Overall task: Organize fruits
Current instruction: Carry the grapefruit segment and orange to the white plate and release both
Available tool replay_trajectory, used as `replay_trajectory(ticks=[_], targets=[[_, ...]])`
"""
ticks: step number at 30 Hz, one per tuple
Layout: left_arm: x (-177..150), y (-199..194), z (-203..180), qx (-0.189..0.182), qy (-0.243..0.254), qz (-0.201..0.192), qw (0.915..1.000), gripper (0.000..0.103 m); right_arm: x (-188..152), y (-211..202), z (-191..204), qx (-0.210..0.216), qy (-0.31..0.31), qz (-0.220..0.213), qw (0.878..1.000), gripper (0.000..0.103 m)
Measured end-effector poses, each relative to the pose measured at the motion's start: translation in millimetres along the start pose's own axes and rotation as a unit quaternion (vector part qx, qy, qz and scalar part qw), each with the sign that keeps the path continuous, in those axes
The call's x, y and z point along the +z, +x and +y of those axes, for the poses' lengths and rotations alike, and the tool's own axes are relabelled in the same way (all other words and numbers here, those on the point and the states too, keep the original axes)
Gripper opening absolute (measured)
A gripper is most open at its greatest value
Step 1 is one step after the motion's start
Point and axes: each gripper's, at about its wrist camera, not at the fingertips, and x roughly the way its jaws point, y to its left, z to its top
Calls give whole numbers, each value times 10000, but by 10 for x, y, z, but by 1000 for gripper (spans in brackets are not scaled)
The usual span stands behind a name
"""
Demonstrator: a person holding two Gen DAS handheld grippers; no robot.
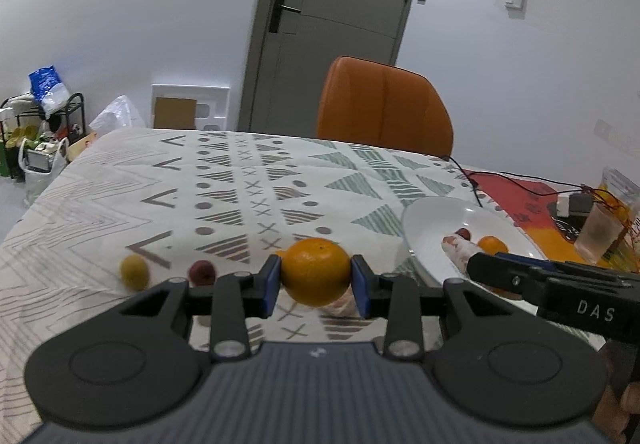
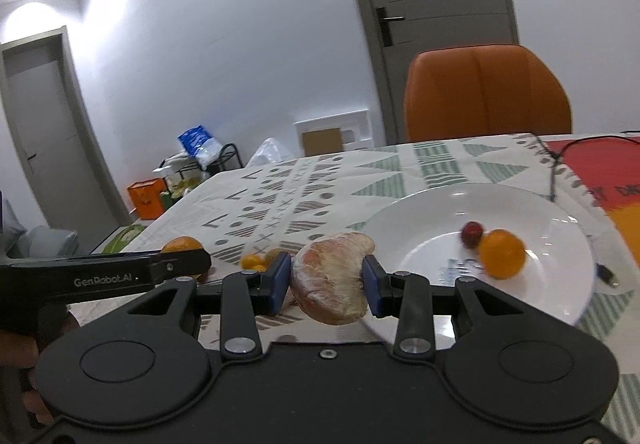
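Note:
My left gripper [image 1: 316, 278] is shut on an orange [image 1: 316, 270] and holds it above the patterned tablecloth. My right gripper [image 2: 326, 280] is shut on a peeled pomelo segment [image 2: 332, 278] at the near left rim of the white plate [image 2: 420, 219]. The plate holds a small orange [image 2: 502, 254] and a dark red fruit [image 2: 472, 232]. In the left wrist view the plate [image 1: 436, 219] lies to the right with the right gripper [image 1: 460, 258] over it. A yellow fruit [image 1: 135, 271] and a reddish fruit [image 1: 202, 272] lie on the cloth at left.
An orange chair [image 1: 384, 107] stands behind the table. Cables [image 1: 520, 183], a small box and a glass cup [image 1: 598, 238] sit at the far right on a red mat. Small orange fruits [image 2: 256, 262] lie on the cloth left of the pomelo.

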Motion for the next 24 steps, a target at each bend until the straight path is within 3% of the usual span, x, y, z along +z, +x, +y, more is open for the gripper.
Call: replay_trajectory(ticks=[24], targets=[[51, 364, -745, -538, 491, 132, 9973, 36, -59, -373, -760, -703, 507, -276, 9959, 37]])
